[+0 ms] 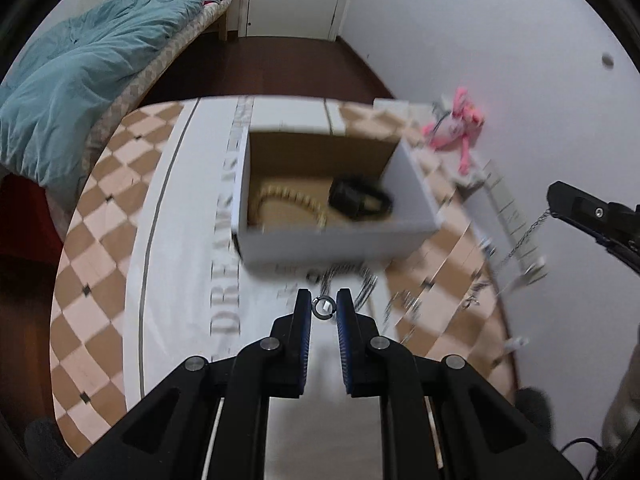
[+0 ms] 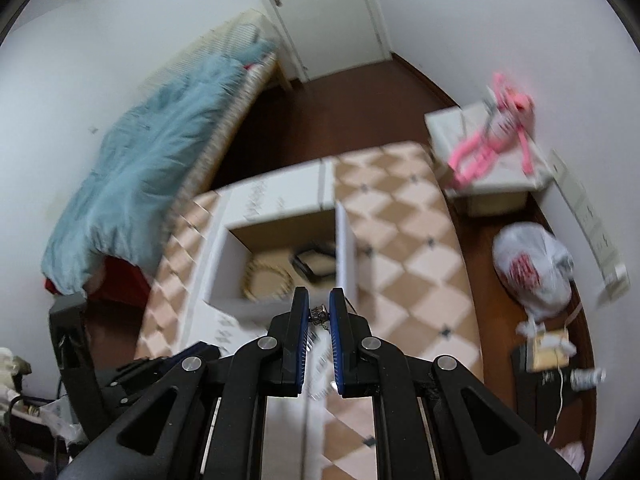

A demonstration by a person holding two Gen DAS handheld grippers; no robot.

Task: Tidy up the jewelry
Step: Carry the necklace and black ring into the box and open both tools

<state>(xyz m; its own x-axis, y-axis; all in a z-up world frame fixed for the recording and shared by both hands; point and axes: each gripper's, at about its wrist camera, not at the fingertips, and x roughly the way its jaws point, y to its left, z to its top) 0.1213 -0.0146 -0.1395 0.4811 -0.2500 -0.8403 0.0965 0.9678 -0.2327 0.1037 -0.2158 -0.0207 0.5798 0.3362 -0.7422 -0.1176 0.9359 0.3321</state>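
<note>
A white cardboard box (image 1: 332, 240) stands open on the checked tablecloth; inside lie a gold bead bracelet (image 1: 292, 200) and a black watch (image 1: 360, 198). My left gripper (image 1: 323, 307) is shut on a small silver ring (image 1: 322, 307), held just in front of the box. Blurred silver chains (image 1: 360, 280) lie on the cloth by the box. In the right wrist view the box (image 2: 280, 264) sits ahead, and my right gripper (image 2: 319, 314) is shut on a silver chain with a small charm (image 2: 319, 314). The right gripper (image 1: 592, 216) also shows at the left view's right edge, chain dangling.
The checked cloth (image 1: 100, 240) with a white printed strip covers the table. A pink plush toy (image 2: 496, 140) lies on a white box by the wall. A bed with a teal blanket (image 2: 152, 160) stands left. A white plastic bag (image 2: 536, 268) sits on the floor.
</note>
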